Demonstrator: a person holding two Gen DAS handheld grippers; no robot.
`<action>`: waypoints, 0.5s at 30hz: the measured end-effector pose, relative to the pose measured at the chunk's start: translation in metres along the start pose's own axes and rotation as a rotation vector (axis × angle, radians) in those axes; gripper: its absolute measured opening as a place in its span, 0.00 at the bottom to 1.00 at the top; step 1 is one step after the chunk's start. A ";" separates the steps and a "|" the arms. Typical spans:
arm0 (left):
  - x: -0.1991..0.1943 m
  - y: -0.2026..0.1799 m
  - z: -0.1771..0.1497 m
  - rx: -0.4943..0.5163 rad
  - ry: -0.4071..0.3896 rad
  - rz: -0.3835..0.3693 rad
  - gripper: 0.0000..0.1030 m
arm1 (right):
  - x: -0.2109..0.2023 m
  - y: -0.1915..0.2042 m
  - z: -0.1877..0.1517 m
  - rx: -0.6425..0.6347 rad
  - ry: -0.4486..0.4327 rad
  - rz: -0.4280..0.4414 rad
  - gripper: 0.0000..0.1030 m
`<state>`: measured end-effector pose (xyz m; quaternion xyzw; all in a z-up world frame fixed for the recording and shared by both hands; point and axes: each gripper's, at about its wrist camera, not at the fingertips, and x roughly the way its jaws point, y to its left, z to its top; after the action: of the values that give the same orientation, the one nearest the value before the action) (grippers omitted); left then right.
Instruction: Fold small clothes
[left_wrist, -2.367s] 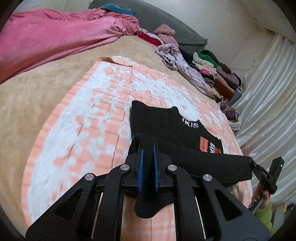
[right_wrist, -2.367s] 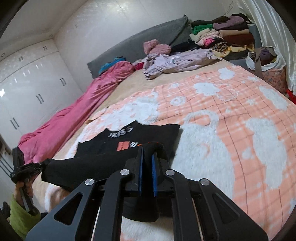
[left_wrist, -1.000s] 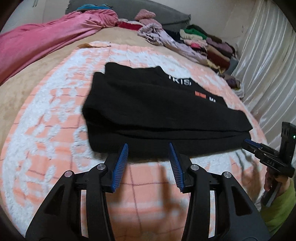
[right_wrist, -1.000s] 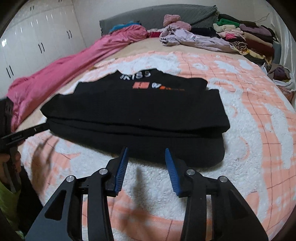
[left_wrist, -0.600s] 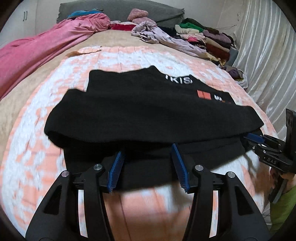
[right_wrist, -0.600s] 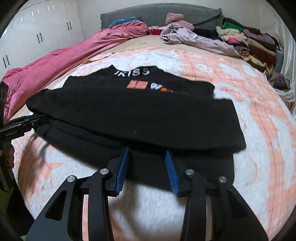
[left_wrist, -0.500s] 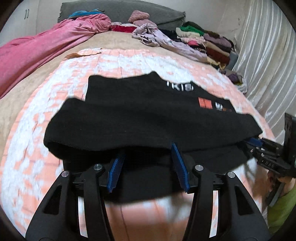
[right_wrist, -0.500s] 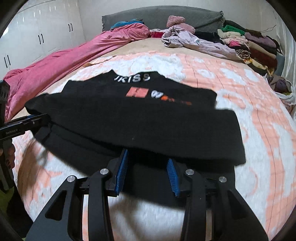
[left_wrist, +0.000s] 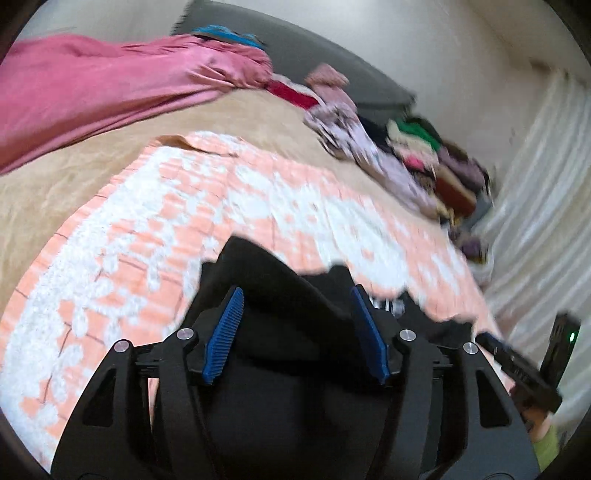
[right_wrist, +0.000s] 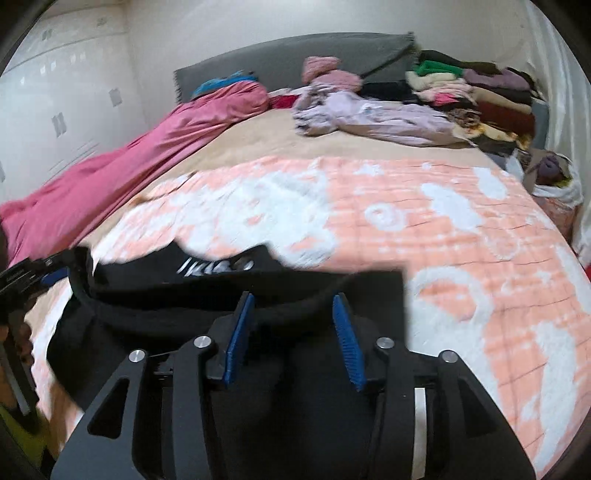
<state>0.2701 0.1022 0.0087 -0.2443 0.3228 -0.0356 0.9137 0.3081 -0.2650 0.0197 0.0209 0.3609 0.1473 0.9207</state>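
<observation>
Left gripper (left_wrist: 295, 334) and right gripper (right_wrist: 293, 339): ribbed blue pads apart, jaws opening, black knit garment (right_wrist: 221, 291) between them, seemingly unpinched through blur. Garment lies folded on the fleecy peach-and-white blanket (right_wrist: 461, 236).

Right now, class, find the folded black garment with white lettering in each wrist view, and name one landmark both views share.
Left wrist view: the black garment fills the lower middle, behind the left gripper, whose jaws are opening.
Right wrist view: it lies lower left to centre, white lettering facing up, behind the right gripper, whose jaws are also opening.
Shared landmark: the long pink bedcover.
</observation>
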 end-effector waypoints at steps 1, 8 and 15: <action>-0.002 0.004 0.001 -0.026 -0.014 -0.004 0.51 | 0.000 -0.005 0.003 0.015 -0.004 -0.011 0.42; -0.017 0.031 0.003 -0.042 -0.087 0.031 0.58 | -0.008 -0.014 -0.011 -0.006 -0.015 -0.067 0.51; -0.005 0.044 0.008 0.037 -0.022 0.074 0.60 | 0.010 -0.022 -0.019 0.003 0.040 -0.153 0.52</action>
<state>0.2666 0.1455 -0.0038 -0.2155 0.3207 -0.0051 0.9223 0.3081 -0.2847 -0.0036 -0.0085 0.3797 0.0763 0.9219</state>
